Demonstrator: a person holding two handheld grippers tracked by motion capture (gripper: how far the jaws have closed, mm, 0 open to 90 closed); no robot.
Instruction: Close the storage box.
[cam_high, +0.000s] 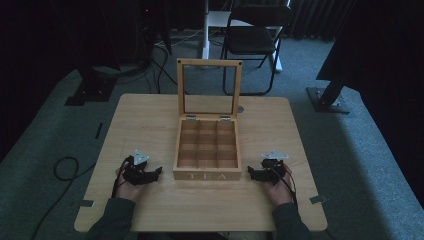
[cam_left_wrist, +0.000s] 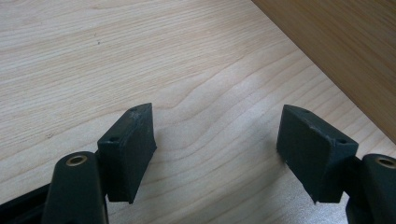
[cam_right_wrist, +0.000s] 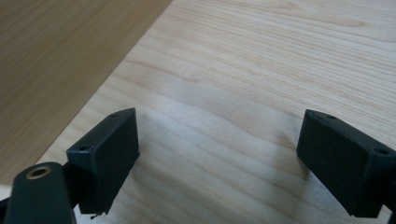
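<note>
Sleeved forearms enter at the bottom edge of the high view, each hand holding a black two-jaw gripper resting low over the wooden table (cam_high: 150, 205). Left gripper (cam_high: 155, 172) is seen just left of the tea box (cam_high: 207, 145), jaws spread, nothing between them, aimed toward the box's left wall. Right gripper (cam_high: 251, 173) sits just right of the box, jaws also spread and empty, aimed toward its right wall. Grey three-cornered plates are visible on top of both.

Tea box is placed at the table's middle, front wall lettered "TEA" facing the person, long axis running from the person's side toward the far edge. Its lid (cam_high: 209, 88), a wooden frame with a clear pane, is stood upright on two metal hinges at the back edge. Nine compartments in a three-by-three grid are seen inside; contents cannot be made out in the dim light, they look bare.

In the left gripper view, the left gripper (cam_left_wrist: 217, 144) is shown with a wide gap over bare table grain; a darker wooden surface, likely the box wall (cam_left_wrist: 345, 51), is cut off at the upper right corner. In the right gripper view, the right gripper (cam_right_wrist: 219, 154) is likewise parted, with the box wall (cam_right_wrist: 60, 60) cut off at the upper left.

Small round object on the table just right of the lid's base is too small to identify. Folding chair (cam_high: 252, 37), a white post, cables (cam_high: 62, 172) and dark stand feet are seen on the carpet beyond; much of the background is lost in darkness.
</note>
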